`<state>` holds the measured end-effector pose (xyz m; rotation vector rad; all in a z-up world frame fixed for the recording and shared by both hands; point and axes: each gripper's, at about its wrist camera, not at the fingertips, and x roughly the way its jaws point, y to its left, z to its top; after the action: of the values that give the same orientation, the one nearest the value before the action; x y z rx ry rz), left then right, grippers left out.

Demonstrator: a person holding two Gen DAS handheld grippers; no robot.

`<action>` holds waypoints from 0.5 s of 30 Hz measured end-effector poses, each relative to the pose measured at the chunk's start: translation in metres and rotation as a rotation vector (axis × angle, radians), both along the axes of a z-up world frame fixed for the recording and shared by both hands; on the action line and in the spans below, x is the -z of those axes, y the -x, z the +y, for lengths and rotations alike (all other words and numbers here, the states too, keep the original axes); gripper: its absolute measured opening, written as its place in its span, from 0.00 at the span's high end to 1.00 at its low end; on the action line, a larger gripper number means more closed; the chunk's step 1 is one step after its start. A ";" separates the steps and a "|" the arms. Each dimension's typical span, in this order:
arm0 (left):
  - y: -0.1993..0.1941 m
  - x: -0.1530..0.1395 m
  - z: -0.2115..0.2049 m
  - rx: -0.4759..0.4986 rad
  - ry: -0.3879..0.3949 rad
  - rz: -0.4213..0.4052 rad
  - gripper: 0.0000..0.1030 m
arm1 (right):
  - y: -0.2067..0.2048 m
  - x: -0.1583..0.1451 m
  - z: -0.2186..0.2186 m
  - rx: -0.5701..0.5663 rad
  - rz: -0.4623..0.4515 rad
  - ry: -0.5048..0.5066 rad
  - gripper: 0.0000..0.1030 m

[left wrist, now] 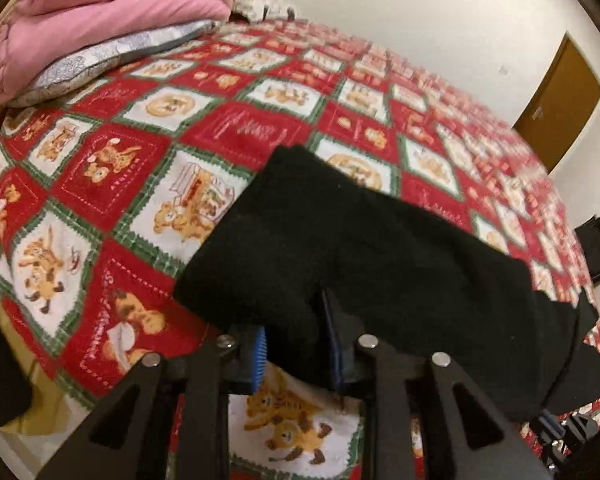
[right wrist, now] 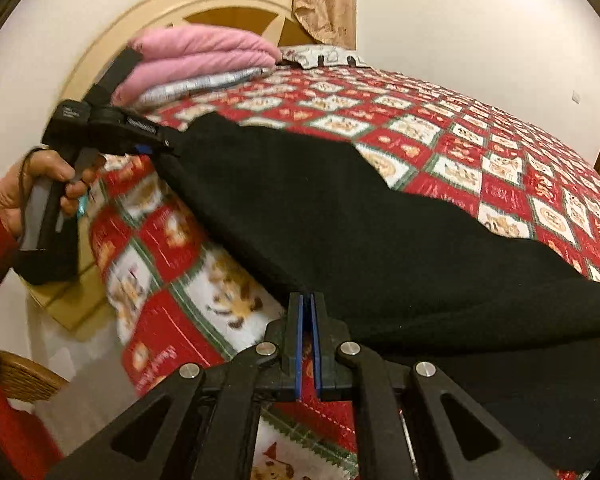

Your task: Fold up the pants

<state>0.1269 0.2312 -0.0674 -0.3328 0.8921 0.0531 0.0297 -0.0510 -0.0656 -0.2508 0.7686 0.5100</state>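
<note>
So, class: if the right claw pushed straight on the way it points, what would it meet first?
The black pants: the right claw is already clamped on their near edge, so more of that cloth lies directly ahead, with the patterned quilt beneath, though depth is unclear.

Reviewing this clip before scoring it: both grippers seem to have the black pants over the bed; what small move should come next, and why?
Probably carry the held edge across and lay it on the rest of the black pants. The left gripper and right gripper each pinch an edge of the cloth, which hangs stretched between them over the patterned quilt, so the fold seems underway but not yet laid down.
</note>
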 end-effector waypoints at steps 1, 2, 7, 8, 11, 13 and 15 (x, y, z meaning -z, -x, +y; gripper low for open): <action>0.000 0.000 0.001 0.009 0.005 -0.015 0.71 | -0.001 0.005 0.000 0.006 0.007 0.005 0.96; 0.000 0.001 0.003 0.013 0.007 -0.020 0.71 | -0.002 0.008 0.001 0.009 0.009 0.009 0.96; 0.004 -0.010 0.015 -0.006 -0.042 0.003 0.46 | -0.002 0.010 0.004 0.015 -0.008 0.015 0.93; 0.008 -0.013 0.020 -0.040 -0.062 0.005 0.38 | -0.002 0.010 0.005 0.015 -0.012 0.020 0.93; 0.021 -0.023 0.033 -0.132 -0.136 -0.011 0.21 | -0.002 0.011 0.005 0.016 -0.020 0.025 0.93; 0.026 -0.029 0.039 -0.173 -0.177 -0.014 0.21 | -0.005 0.008 0.001 0.035 -0.005 -0.016 0.92; 0.028 -0.038 0.034 -0.189 -0.209 -0.039 0.21 | -0.010 0.001 -0.005 0.053 0.035 -0.088 0.92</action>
<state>0.0984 0.2656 -0.0296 -0.2210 0.8066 0.3117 0.0398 -0.0563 -0.0663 -0.1398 0.7829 0.4980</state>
